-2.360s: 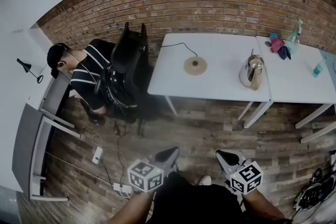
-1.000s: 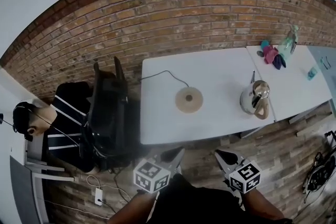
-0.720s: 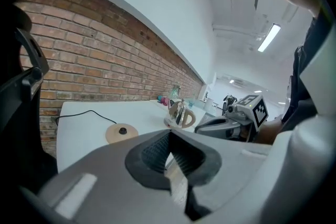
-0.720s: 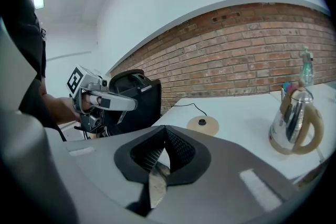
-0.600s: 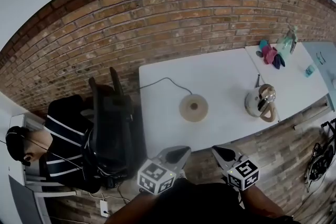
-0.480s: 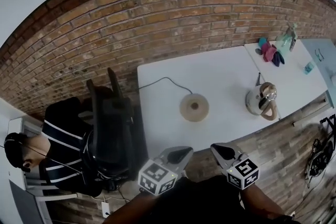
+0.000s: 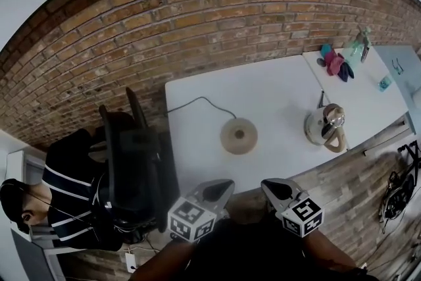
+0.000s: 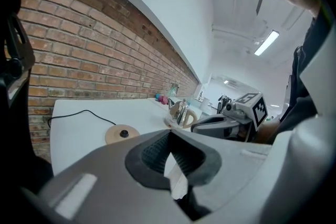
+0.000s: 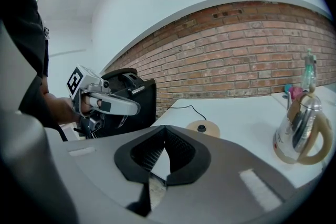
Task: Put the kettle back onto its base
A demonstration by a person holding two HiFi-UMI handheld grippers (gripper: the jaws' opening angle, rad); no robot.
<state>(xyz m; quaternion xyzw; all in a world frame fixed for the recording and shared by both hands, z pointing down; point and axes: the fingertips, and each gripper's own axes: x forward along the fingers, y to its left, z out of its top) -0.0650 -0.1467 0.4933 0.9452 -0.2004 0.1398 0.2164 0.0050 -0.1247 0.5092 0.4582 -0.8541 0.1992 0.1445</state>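
Note:
A glass and steel kettle (image 7: 325,127) with a tan handle stands upright near the right end of the white table (image 7: 263,92). Its round tan base (image 7: 238,135) lies apart from it, to the left, with a black cord running back toward the wall. Both grippers hang short of the table's front edge, the left gripper (image 7: 218,190) and right gripper (image 7: 276,189) side by side. In the left gripper view the left gripper (image 8: 169,134) is shut and empty, with the base (image 8: 122,134) and kettle (image 8: 181,113) far ahead. The right gripper (image 9: 165,128) is likewise shut on nothing, the kettle (image 9: 303,131) at its right.
A black office chair (image 7: 131,154) stands at the table's left end, with a seated person (image 7: 59,201) beyond it. A second white table (image 7: 368,85) adjoins on the right, carrying cloths (image 7: 334,62) and a spray bottle (image 7: 362,43). A brick wall (image 7: 197,29) runs behind.
The view has closed in on the table, which now sits nearer and more central. Kettle and base keep their places on it. Both grippers stay low at the front, shut.

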